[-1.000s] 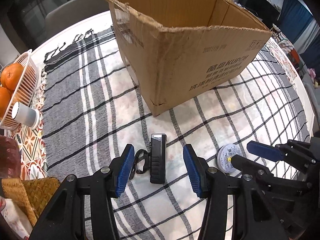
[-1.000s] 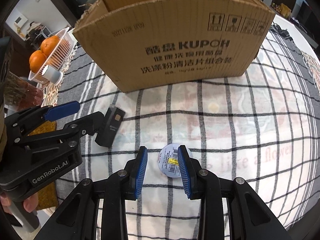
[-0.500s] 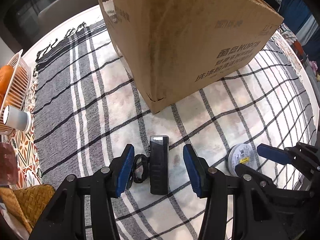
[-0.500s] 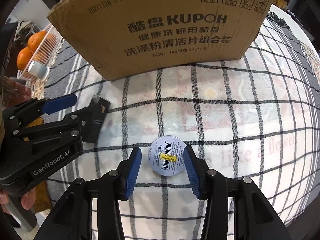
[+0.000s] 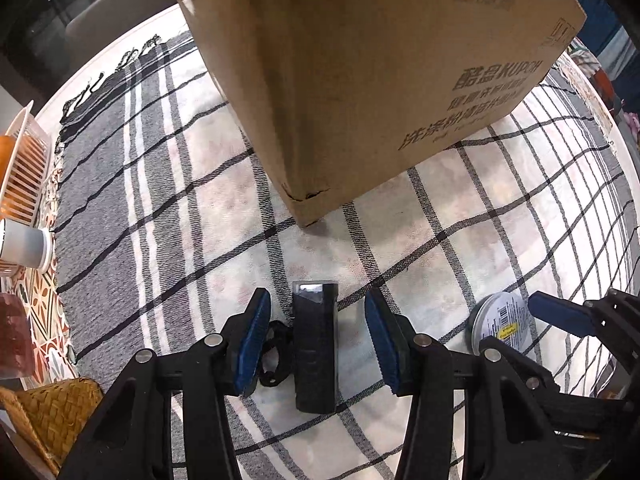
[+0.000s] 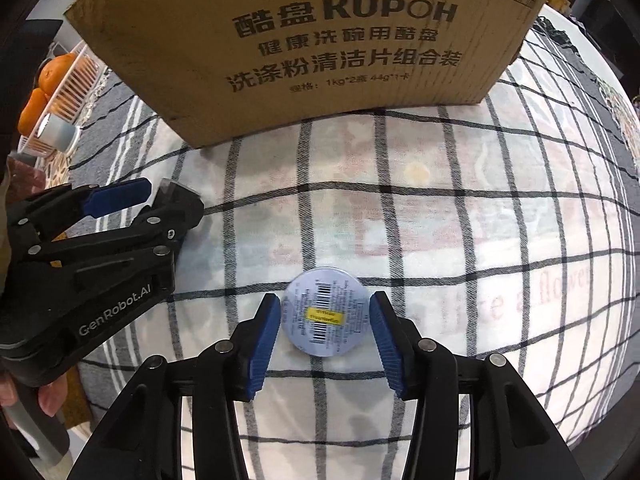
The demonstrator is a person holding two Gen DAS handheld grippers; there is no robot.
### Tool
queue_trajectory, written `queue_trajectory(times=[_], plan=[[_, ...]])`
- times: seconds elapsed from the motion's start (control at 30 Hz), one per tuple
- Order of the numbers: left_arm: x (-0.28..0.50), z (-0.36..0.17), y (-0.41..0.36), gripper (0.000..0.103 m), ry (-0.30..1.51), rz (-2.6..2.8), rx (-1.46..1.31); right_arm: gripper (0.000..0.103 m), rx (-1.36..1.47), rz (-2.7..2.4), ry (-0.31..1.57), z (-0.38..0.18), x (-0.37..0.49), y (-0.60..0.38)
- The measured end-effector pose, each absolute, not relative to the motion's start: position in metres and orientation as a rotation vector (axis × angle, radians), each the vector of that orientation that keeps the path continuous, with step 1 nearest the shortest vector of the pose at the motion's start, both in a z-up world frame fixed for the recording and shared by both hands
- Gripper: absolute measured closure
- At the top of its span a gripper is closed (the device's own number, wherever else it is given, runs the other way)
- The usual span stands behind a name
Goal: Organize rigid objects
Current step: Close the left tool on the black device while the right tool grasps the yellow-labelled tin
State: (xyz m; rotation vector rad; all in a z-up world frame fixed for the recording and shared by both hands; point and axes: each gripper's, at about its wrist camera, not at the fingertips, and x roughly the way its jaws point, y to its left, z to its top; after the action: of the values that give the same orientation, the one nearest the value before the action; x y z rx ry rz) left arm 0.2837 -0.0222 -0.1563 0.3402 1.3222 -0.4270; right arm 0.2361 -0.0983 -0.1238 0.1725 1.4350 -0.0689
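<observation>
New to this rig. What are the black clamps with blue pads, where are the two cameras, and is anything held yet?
No robot: a person carries two hand-held grippers, each with a fisheye camera looking along its fingers. Left camera: the left gripper is closing around a black bike light, pads not yet touching. Right camera: the right gripper is opening, straddling a round tin without gripping it. Both things lie on a checked cloth before a cardboard box. A basket of oranges stands aside. Nothing is held.
</observation>
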Motion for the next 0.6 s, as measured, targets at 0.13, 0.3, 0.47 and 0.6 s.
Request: queue_trajectory(times=[0.13, 0.3, 0.47, 0.6], plan=[[0.284, -0.164, -0.029, 0.062, 1.333, -0.425, 0.352, 0.051, 0.178, -0.071, 1.436, -0.128, 0.236, -0.099], [0.284, -0.169, -0.039, 0.063, 1.335, -0.418, 0.361, 0.050, 0.197, -0.052, 1.449, -0.132, 0.237, -0.097], [0.282, -0.171, -0.043, 0.068, 1.320, -0.407, 0.364, 0.050, 0.147, -0.055, 1.450, -0.138, 0.235, -0.092], [0.277, -0.171, -0.044, 0.077, 1.321, -0.403, 0.377, 0.050, 0.177, -0.046, 1.439, -0.140, 0.233, -0.094]])
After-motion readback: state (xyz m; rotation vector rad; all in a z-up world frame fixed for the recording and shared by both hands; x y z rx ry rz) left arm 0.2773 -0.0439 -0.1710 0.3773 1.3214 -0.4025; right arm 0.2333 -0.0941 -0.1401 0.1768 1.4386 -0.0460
